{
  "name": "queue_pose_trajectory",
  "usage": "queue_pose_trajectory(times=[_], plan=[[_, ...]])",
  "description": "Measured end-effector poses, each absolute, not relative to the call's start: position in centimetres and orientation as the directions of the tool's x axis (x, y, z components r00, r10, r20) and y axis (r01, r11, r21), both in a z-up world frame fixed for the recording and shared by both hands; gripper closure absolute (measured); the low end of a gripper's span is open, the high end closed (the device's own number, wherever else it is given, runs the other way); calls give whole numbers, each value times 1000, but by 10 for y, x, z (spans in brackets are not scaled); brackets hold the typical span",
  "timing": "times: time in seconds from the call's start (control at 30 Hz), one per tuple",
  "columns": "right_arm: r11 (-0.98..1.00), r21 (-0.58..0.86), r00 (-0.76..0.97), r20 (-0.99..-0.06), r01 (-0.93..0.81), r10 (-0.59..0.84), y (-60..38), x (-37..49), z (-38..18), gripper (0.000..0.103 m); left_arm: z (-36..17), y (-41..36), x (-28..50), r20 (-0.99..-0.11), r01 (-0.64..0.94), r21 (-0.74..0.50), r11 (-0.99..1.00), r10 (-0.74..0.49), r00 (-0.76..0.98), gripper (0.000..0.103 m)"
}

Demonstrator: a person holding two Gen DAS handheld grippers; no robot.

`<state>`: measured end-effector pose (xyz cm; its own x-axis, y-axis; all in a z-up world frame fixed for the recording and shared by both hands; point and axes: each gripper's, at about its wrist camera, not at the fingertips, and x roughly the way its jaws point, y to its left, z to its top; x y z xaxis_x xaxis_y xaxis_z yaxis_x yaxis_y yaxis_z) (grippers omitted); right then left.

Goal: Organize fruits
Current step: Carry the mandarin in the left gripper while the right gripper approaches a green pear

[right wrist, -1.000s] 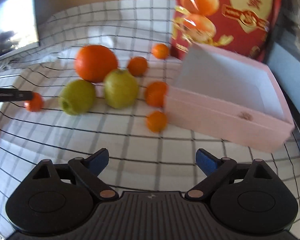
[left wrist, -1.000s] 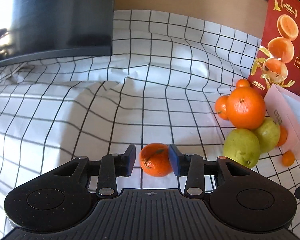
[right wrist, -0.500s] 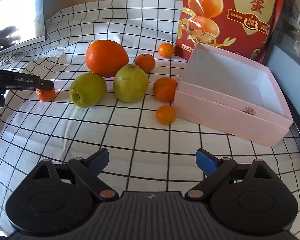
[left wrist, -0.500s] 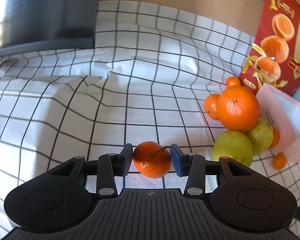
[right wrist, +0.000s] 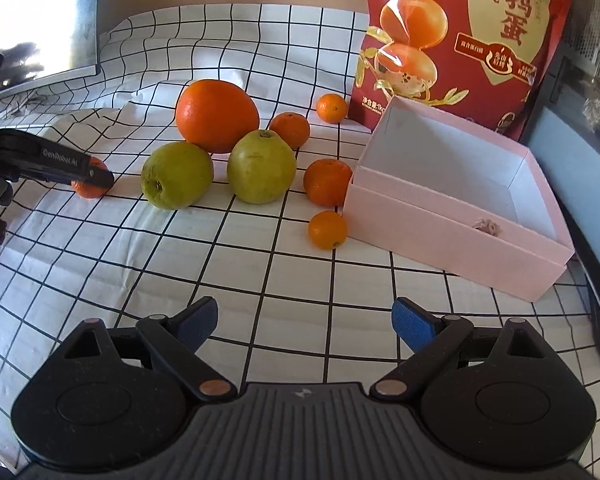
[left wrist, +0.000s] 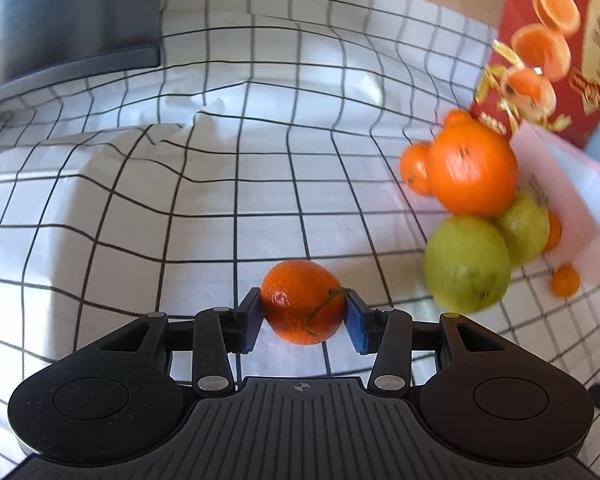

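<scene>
My left gripper (left wrist: 303, 318) is shut on a small tangerine (left wrist: 302, 300) with a stem, just above the checked cloth; it also shows at the left of the right wrist view (right wrist: 88, 184). To its right lie a large orange (right wrist: 217, 115), two green pears (right wrist: 177, 175) (right wrist: 261, 167) and several small tangerines (right wrist: 327, 182). An open pink box (right wrist: 452, 216) stands right of the fruit. My right gripper (right wrist: 304, 326) is open and empty, above bare cloth in front of the fruit.
A red snack bag (right wrist: 456, 36) stands behind the box. A dark monitor (left wrist: 60, 20) sits at the back left on the wrinkled checked cloth (right wrist: 260, 272). A blue-grey object (right wrist: 580, 168) borders the box on the right.
My left gripper closed on the small tangerine and swung right, toward the fruit pile. The right gripper steadied and stays open.
</scene>
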<state>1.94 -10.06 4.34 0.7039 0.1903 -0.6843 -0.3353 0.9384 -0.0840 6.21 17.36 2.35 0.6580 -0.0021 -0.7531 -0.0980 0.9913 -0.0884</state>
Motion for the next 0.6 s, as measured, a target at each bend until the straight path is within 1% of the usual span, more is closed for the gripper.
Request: queue_pose_trajectory(times=[0.1,0.2,0.27,0.37,0.47,0.6], plan=[[936,-94,701,-689,-340,185,-100,17,41,9,23,170,60,-746,-98,-71,993,13,666,55],[937,-87,691,-699,-338,184,-102,18,38,9,23,171,61,-748,-122,-83,989,19,664,56],[939,-84,687,-704,-333,181,-103,18,37,9,25,173,60,-747,-143,-113,983,11,665,56],[943,-82,689,-703,-324,176,-106,18,36,9,32,172,52,-720,-144,-176,974,-27,694,56],[941,-83,709,-679,-329,188,-106,18,42,9,43,168,36,-693,-137,-213,967,-50,720,56],[927,-80,751,-613,-367,244,-94,27,63,9,52,163,15,-671,-120,-267,956,-95,735,56]])
